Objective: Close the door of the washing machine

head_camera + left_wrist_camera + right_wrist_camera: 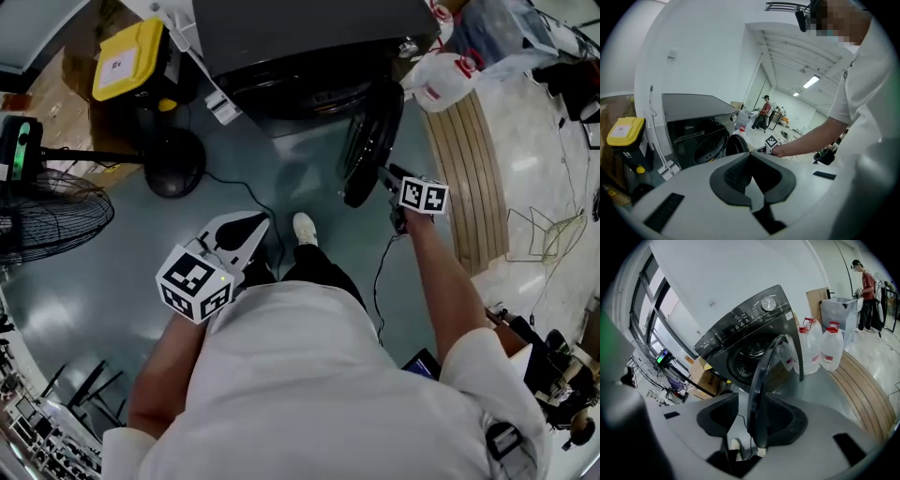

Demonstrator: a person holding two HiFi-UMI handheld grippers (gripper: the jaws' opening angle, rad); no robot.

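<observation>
Head view: washing machine (309, 37) at the top of frame, door (370, 141) swung wide open and seen edge-on, long axis running from the hinge at the machine front toward the person. Right gripper (386, 180) is at the door's free edge. Left gripper (246, 232) hangs well apart over the floor, so the right is the nearer one. Left gripper view: jaws together, nothing between them; the machine (689, 126) and door (736, 144) sit far ahead. Right gripper view: jaws spread wide with the door rim (761, 380) standing upright between them, close to the right jaw, clear gap to the left, not clamped. Drum opening (750, 359) lies left of the door, so I'd judge closing needs a leftward swing.
</observation>
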